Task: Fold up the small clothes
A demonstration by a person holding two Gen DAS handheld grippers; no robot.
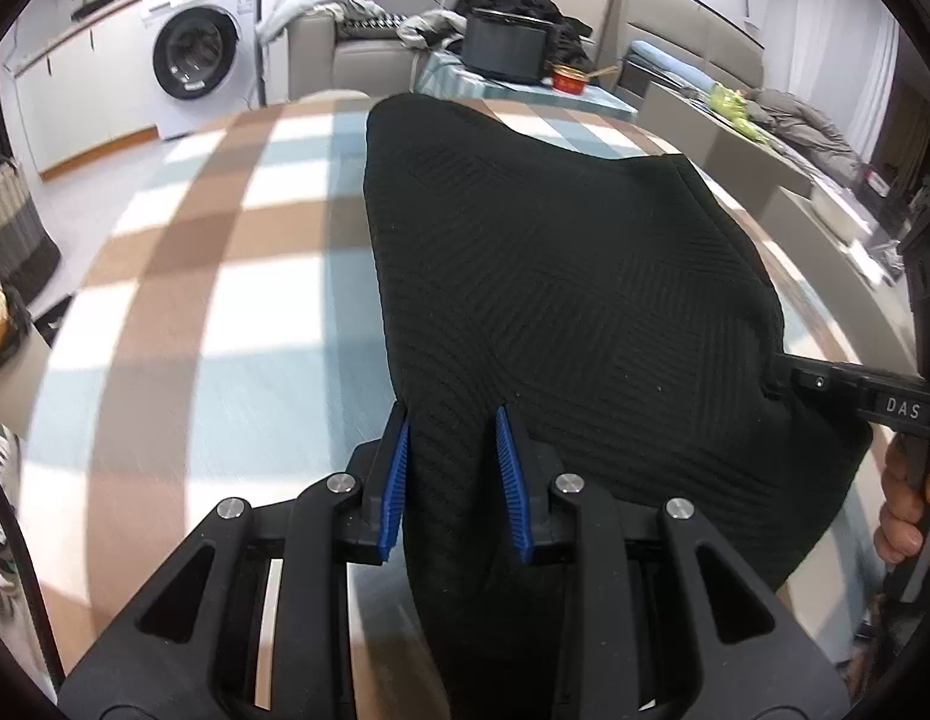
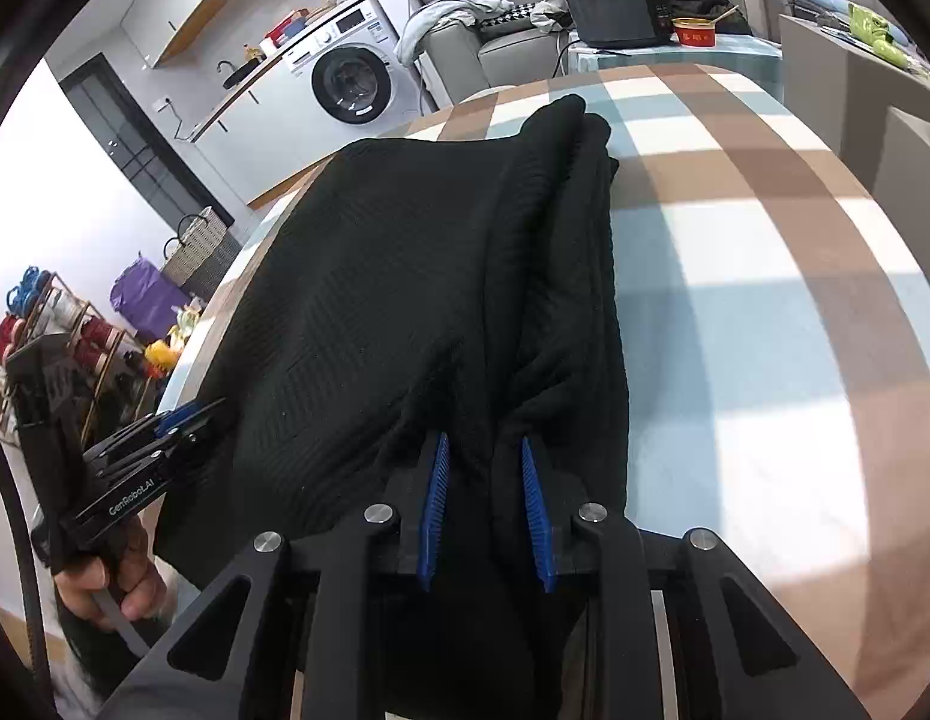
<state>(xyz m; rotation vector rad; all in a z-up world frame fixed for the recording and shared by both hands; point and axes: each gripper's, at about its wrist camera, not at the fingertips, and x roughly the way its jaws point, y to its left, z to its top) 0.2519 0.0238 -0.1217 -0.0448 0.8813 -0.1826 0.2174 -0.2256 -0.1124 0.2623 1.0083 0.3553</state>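
A black ribbed knit garment (image 1: pixel 555 276) lies on the checked tablecloth (image 1: pixel 225 300), its near edge hanging over the table's front. My left gripper (image 1: pixel 452 420) is shut on the garment's near left edge, cloth bunched between the blue pads (image 1: pixel 393 480). My right gripper (image 2: pixel 482 447) is shut on the near right edge of the garment (image 2: pixel 375 276), where the cloth is gathered into folds. The right gripper also shows in the left wrist view (image 1: pixel 783 375), at the cloth's right side. The left gripper shows in the right wrist view (image 2: pixel 207 411), at the cloth's left side.
The table's far edge (image 1: pixel 321 99) curves ahead. Behind it stand a second table with a black box (image 1: pixel 504 48) and a red bowl (image 1: pixel 570 81), sofas, a washing machine (image 1: pixel 195 54) and grey boxes (image 1: pixel 705 120) at the right. A basket (image 1: pixel 9 222) stands left.
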